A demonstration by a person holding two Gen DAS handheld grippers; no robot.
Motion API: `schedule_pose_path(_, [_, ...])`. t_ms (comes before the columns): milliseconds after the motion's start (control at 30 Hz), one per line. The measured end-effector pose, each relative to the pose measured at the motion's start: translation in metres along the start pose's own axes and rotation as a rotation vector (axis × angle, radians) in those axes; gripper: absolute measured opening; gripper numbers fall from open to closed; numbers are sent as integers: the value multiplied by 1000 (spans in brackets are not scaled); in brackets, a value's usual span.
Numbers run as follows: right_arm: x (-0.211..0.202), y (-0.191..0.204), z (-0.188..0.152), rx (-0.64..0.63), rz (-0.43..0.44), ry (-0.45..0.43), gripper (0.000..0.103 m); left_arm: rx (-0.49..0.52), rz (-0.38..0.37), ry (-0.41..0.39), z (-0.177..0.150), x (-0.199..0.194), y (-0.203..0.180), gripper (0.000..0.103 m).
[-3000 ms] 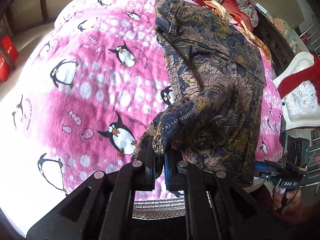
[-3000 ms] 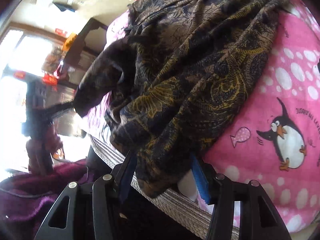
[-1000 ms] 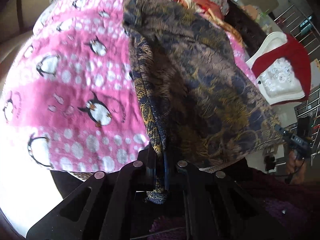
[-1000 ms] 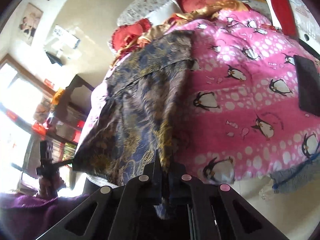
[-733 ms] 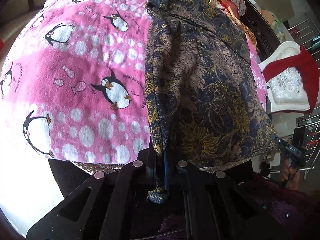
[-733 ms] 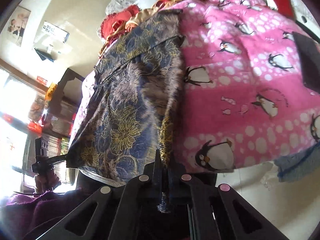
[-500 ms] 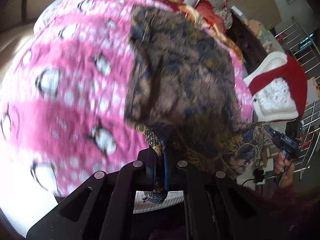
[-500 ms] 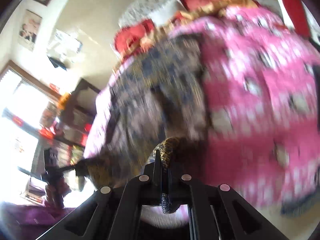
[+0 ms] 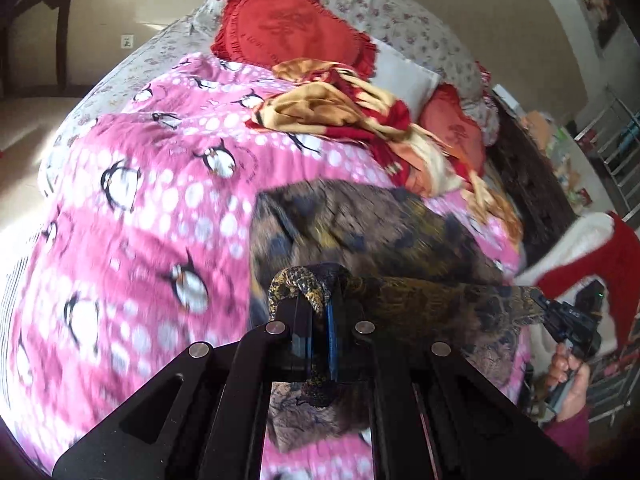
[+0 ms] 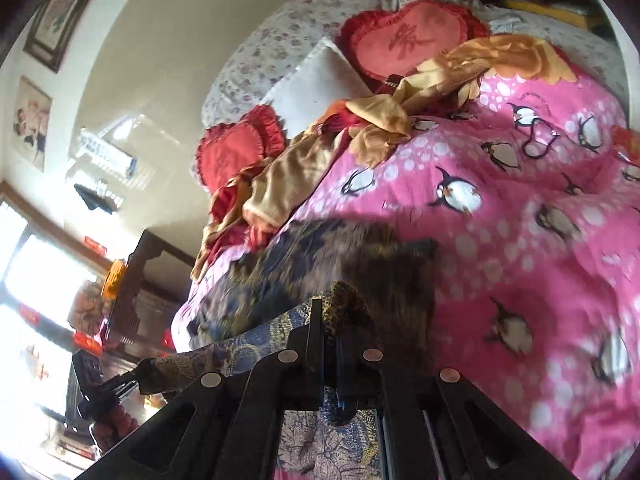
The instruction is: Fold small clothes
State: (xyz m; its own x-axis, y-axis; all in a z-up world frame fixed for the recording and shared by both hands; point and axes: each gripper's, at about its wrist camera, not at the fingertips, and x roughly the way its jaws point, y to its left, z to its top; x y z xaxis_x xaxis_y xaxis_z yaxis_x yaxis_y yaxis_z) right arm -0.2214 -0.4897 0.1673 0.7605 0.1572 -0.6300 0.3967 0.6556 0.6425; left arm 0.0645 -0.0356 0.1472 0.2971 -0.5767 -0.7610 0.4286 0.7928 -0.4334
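Note:
A dark navy and gold floral garment (image 9: 360, 228) lies on a pink penguin blanket (image 9: 132, 216). My left gripper (image 9: 318, 300) is shut on one corner of its near hem. My right gripper (image 10: 330, 312) is shut on the other corner and also shows at the right of the left wrist view (image 9: 560, 314). The hem (image 9: 440, 298) is stretched between them, lifted above the rest of the garment (image 10: 320, 256). The left gripper shows at the lower left of the right wrist view (image 10: 120, 380).
A crumpled gold and red cloth (image 9: 352, 112) and red heart cushions (image 9: 288, 28) lie at the head of the bed. A white pillow (image 10: 316, 80) sits between cushions. A dark cabinet (image 10: 148, 272) stands beside the bed.
Both grippers have lifted the near hem and carried it forward over the garment toward the head of the bed. More of the pillows has come into view.

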Motion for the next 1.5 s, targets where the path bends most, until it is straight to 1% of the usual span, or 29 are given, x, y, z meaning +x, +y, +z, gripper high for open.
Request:
schedule_pose_path(100, [32,-13,22,29,-35,12,3,10,26,31,18,36,8,5])
schedule_pose_path(167, [52,-21,33,31,-77,41,5,-13,24,65,25,53,17,5])
schedule_pose_path(200, [55,-22,36,17,-96,51,7,-29,13,80,27,58,20,10])
schedule_pose_path(267, [49,-19,35,-12,-88,31,11,-33,1,77,28,52,24,22])
schedule_pose_path(300, [39,-13,31,-42,-92,4,20,-18,10,67,27,45,23,38])
schedule_pose_path(333, [29,-10,27,-67,-104,-21,24,2,16,51,25,36,21,47])
schedule_pose_path(367, [19,-5,21,-88,-103,-45,27,22,19,34,23,28,18,48])
schedule_pose_path(433, [8,4,13,-133,-83,-55,27,86,24,16,14,13,8,48])
schedule_pose_path(500, [-2,16,0,-200,-85,-48,27,158,30,35,-2,5,-4,48])
schedule_pose_path(567, [1,23,-14,-240,-52,-8,27,224,43,87,-21,9,-14,48])
schedule_pose_path(600, [11,24,-23,-256,-41,43,27,257,50,123,-30,16,-19,48])
schedule_pose_path(667, [38,23,-42,-310,-104,127,27,318,96,191,-44,37,-29,48])
schedule_pose_path(733, [63,20,-51,-338,-139,186,27,380,151,217,-51,59,-38,48])
schedule_pose_path(800, [84,21,-51,-361,-150,193,27,423,174,233,-48,79,-46,48])
schedule_pose_path(867, [96,28,-35,-396,-167,137,27,425,195,240,-34,96,-49,48])
schedule_pose_path(900, [101,32,-25,-411,-168,110,27,408,186,231,-23,101,-49,48])
schedule_pose_path(967, [107,39,-3,-413,-151,52,27,341,145,188,4,101,-46,48])
schedule_pose_path(1067, [116,49,27,-400,-140,-21,27,204,57,83,44,87,-35,48])
schedule_pose_path(1100, [116,52,33,-396,-146,-41,27,185,66,39,55,81,-32,48])
schedule_pose_path(1133, [118,55,39,-393,-157,-54,27,179,100,6,63,77,-30,48])
schedule_pose_path(1167, [118,59,44,-385,-164,-60,27,172,127,-13,68,74,-27,48])
schedule_pose_path(1200, [115,62,48,-369,-156,-67,27,157,133,-18,72,70,-23,48])
schedule_pose_path(1267, [102,70,43,-355,-100,-82,27,138,83,-15,70,58,-20,48])
schedule_pose_path(1300, [97,75,36,-369,-71,-74,27,150,52,-20,65,50,-20,48])
schedule_pose_path(1333, [94,82,27,-393,-45,-52,27,175,42,-26,59,41,-21,48])
schedule_pose_path(1367, [93,90,11,-435,-15,-1,27,213,42,-35,49,32,-22,48])
schedule_pose_path(1433, [96,100,-15,-495,28,78,27,267,64,-29,33,19,-23,48])
schedule_pose_path(1467, [102,105,-34,-525,63,138,27,284,77,-13,24,18,-22,48])
schedule_pose_path(1500, [110,107,-46,-541,72,180,27,293,87,10,16,20,-19,48])
